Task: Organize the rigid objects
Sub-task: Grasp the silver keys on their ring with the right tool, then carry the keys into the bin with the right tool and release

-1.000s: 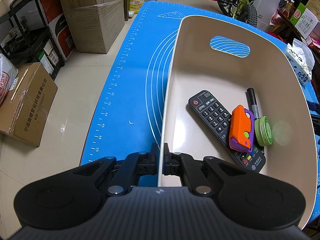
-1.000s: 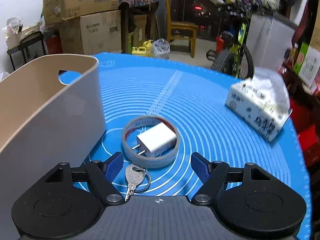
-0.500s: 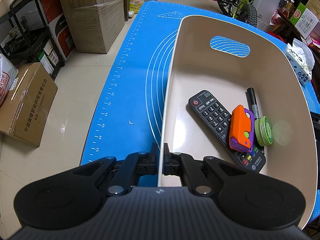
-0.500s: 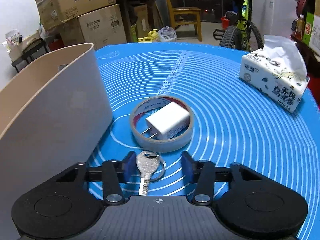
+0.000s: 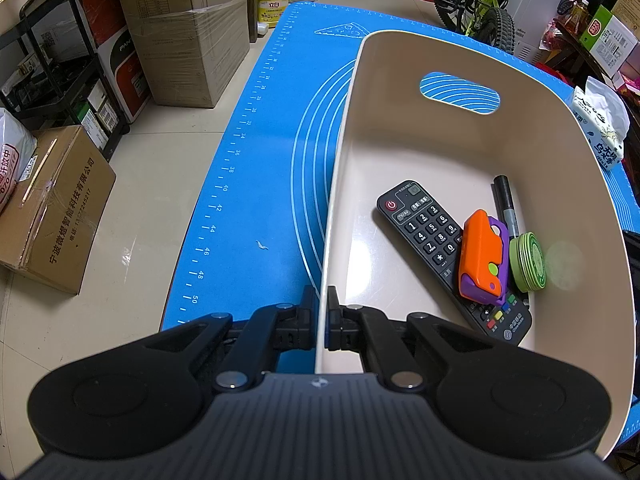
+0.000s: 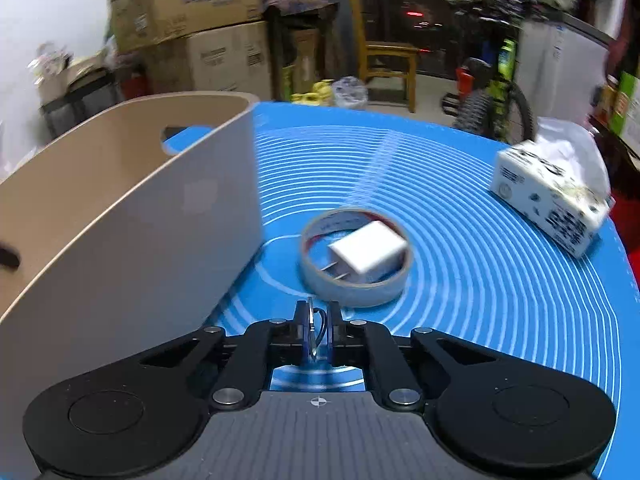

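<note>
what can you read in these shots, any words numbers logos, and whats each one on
"20" to "50", even numbers: ruler scale along the blue mat edge.
"1" to "0", "TV/AV": keys on the remote.
"China Mobile": bottom end of the remote.
"立白": yellow jug.
"宁波微鲲智能科技有限公司": brown box on the floor.
"空气消毒器": tall taped box.
Tissue pack: characters too warped to read.
Right wrist view: print on boxes and tissue pack blurred.
</note>
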Available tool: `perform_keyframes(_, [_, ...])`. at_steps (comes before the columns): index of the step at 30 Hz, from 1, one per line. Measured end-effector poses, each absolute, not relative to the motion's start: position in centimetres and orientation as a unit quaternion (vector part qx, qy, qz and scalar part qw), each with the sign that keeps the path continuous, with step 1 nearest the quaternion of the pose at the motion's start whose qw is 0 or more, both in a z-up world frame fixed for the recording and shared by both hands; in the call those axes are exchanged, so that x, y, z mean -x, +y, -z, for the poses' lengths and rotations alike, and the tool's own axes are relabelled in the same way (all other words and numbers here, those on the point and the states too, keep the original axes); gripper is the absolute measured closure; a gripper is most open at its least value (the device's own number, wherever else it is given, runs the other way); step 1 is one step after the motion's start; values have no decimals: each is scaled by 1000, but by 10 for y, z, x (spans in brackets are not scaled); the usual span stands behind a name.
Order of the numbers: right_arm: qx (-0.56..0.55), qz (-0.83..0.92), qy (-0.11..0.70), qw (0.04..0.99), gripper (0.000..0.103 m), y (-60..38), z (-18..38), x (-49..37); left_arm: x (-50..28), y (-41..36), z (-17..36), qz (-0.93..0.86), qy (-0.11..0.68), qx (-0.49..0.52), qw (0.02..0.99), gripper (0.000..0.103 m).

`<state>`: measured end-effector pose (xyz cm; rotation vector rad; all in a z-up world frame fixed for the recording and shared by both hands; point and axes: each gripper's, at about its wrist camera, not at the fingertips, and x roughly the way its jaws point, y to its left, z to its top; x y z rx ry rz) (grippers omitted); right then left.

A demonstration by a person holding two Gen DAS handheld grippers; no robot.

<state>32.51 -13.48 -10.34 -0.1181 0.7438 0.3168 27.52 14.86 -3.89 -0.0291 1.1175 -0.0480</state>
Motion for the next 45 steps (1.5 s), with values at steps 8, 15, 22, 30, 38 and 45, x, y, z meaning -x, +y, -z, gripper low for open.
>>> perform_keyframes(8, [56,-165,379,909,82,-134,107,-330,-276,148,39,24,530,15,847,98])
perform_keyframes(15, [80,-175,375,907,81,-123,108,-326,-276,148,39,23,530,16,847,98])
perform_keyframes(22, [87,-169,358,914,84,-122,101,-320,-276,148,39,23,530,15,847,98])
perform_keyframes(30, [96,-160,328,926,84,-127,81,-311,-276,148,39,23,530,15,847,98])
perform_keyframes(38, [103,-161,276,942,84,-130,28,-304,-276,148,39,23,530,15,847,98])
perform_keyframes(45, [99,-188,246,946,84,-111,-10,-299,-276,148,39,23,530,15,847,98])
